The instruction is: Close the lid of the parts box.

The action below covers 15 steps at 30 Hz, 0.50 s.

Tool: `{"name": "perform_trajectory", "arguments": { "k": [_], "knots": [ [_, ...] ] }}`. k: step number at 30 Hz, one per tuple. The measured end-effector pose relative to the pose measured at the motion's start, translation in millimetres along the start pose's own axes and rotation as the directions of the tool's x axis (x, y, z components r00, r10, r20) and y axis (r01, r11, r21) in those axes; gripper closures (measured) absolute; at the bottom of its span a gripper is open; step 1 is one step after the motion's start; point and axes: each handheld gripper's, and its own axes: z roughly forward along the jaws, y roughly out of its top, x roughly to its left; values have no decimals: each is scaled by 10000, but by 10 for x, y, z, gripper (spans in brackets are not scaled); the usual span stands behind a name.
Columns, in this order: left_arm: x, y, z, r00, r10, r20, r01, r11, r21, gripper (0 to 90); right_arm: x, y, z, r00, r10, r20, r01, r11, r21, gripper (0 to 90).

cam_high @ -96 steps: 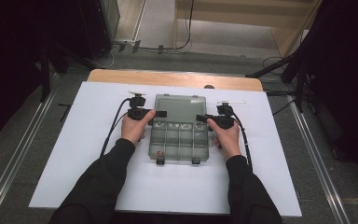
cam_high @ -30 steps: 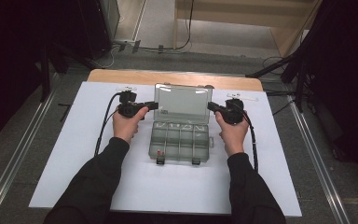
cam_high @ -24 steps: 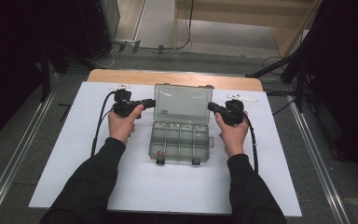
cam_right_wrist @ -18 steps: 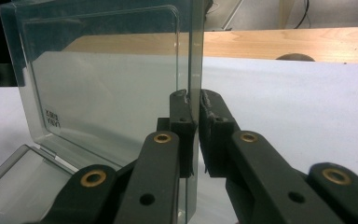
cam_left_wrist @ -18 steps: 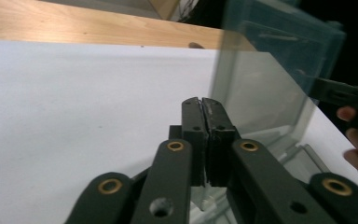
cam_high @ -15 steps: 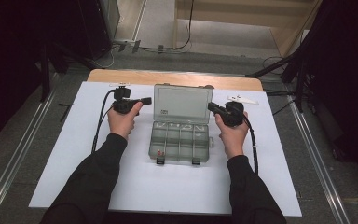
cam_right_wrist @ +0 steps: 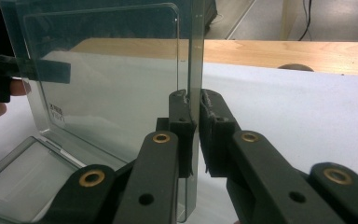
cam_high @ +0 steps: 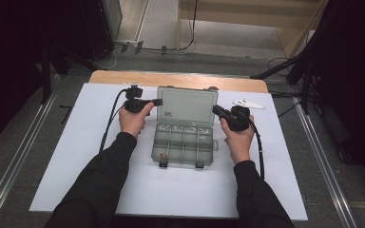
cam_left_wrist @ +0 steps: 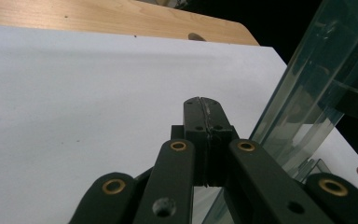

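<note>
The right gripper (cam_right_wrist: 193, 135) is clamped on the side edge of the clear lid (cam_high: 187, 105), apparently to keep it propped upright at twelve o'clock of the open compartment box (cam_high: 184, 146). The left gripper (cam_left_wrist: 204, 105) has just pinched its jaws together on nothing, sitting just beside the lid's other edge at about nine o'clock. The box rests mid-sheet on the white paper (cam_high: 76, 142) covering the wooden table (cam_high: 123, 77).

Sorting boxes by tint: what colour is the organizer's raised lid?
Clear with a grey-green tint; the lid shows best in the right gripper view.
</note>
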Motion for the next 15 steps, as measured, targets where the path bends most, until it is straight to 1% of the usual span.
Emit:
{"name": "perform_trajectory", "arguments": {
  "k": [2, 6, 8, 11, 12, 15],
  "knots": [
    [6, -2, -5, 9999, -30, 150, 31, 10000, -15, 900, 2, -9, -10, 10000, -27, -32, 27, 10000, -70, 845],
    [-4, 4, -23, 9996, 121, 263, -121, 9999, -39, 900, 42, -23, -41, 9996, -236, 132, 238, 9996, -166, 844],
    [-11, 7, -27, 9992, 101, 380, -98, 9999, -79, 900, 61, -32, -61, 9997, -195, 125, 197, 9996, -197, 843],
    [-28, 4, -19, 9991, 102, 414, -99, 9999, -78, 900, 73, -45, -83, 9991, -392, 139, 395, 9988, -275, 839],
    [-33, 0, -12, 9988, 172, 455, -170, 9998, -37, 900, 77, -48, -89, 9991, -407, 154, 411, 9988, -278, 838],
    [-49, -9, 2, 9989, 253, 404, -256, 9997, 64, 900, 78, -57, -102, 9993, -359, 90, 361, 9990, -267, 836]
  ]
}}
